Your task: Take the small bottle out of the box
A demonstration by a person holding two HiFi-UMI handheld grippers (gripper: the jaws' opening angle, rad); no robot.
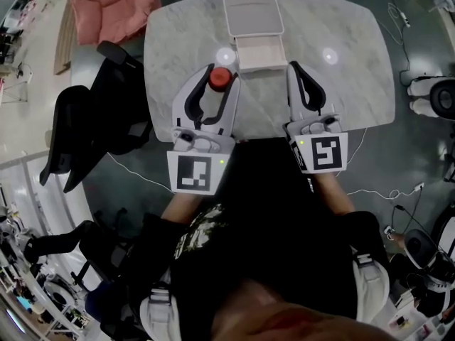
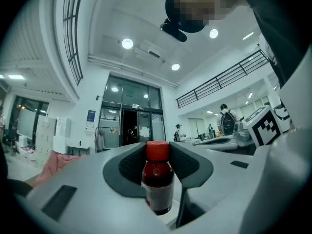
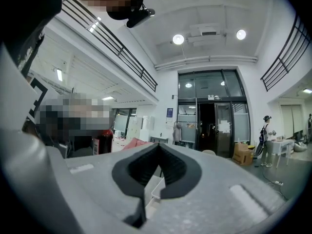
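ok so the left gripper [image 1: 221, 72] has its jaws clamped on the small bottle [image 2: 157, 179]; dark reddish-brown body, red cap, pale label low on the body, standing upright between the two black pads; the grip is on its upper body just under the cap

the bottle is outside the box [image 1: 261, 66] right now; from the head view it sits just left of the box's front left corner, over the marble table [image 1: 355, 62]; can't tell if the bottom is touching the tabletop or hanging a bit above it

the box is white and open, its lid [image 1: 252, 9] flipped back flat on the far side; the inside looks pale and bare from up here

the right gripper [image 1: 293, 68] is pinched shut with nothing in it; in the right gripper view the tips meet and you only see a bit of white box edge past them; it's parked by the box's front right corner, close to it, can't say if it's touching

off the table's left side there's a black chair [image 1: 92, 126] and, further back, something pink and padded [image 1: 110, 6]
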